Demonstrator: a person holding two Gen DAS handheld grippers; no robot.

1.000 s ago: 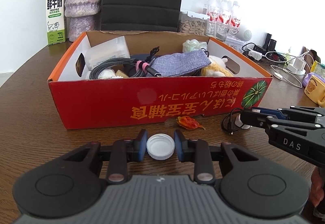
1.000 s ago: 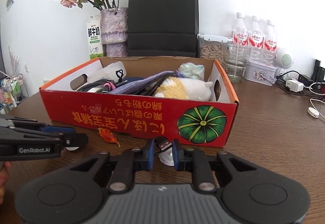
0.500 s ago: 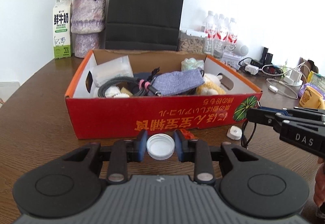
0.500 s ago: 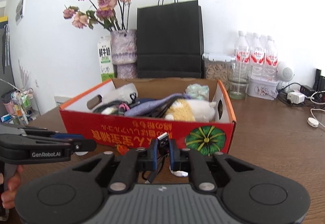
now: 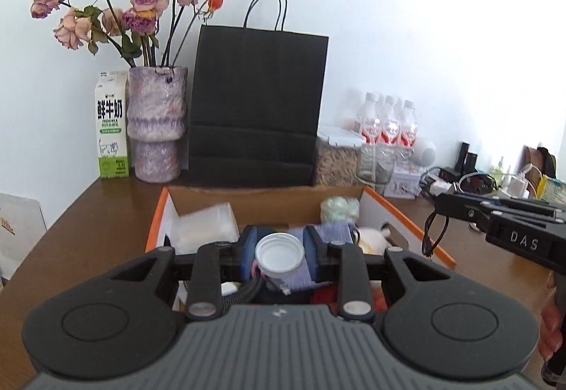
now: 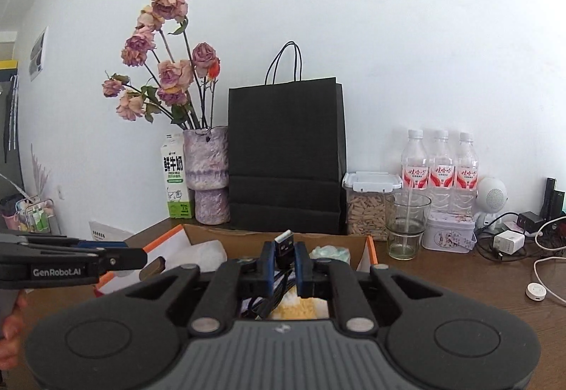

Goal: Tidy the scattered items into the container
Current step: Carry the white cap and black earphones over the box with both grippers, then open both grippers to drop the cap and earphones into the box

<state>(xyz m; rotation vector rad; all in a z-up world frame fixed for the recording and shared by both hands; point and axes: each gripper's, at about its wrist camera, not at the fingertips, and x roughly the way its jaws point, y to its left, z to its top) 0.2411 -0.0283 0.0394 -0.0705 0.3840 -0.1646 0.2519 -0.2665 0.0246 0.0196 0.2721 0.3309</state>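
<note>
Left wrist view: the table (image 5: 88, 230) carries the open box (image 5: 406, 213), orange-rimmed and already loaded with a grey cloth, a clear plastic pack, a braided cord and a plush toy. Behind it stand a black bag (image 5: 258, 107), a vase (image 5: 155, 124) of dried roses and a milk carton (image 5: 111, 128); bottles and chargers crowd the far right.

The left gripper (image 5: 279, 253) hangs over the near part of the box, its blue pads pinching a white cap (image 5: 279, 250) across its width, open side facing the camera. The cap looks light, rigid and smooth, so a squeeze across the rim suits it, though a slack hold could let it pop sideways. It should drop cleanly wherever there is a gap among the contents.

The right gripper (image 6: 283, 253) is also above the box, over the plush end. Its jaws are nearly together and clamp a black cable (image 6: 272, 298) just behind its USB plug (image 6: 284, 245), which sticks up between the pads. In the left wrist view the rest of the cable (image 5: 433, 234) dangles in a loop below the right gripper, beside the box's right wall. The cable is light and limp: the stiff plug is the sound place to grip, but the trailing loop may, I judge, snag on the rim or hang outside unless it is carried well over the box before release.
</note>
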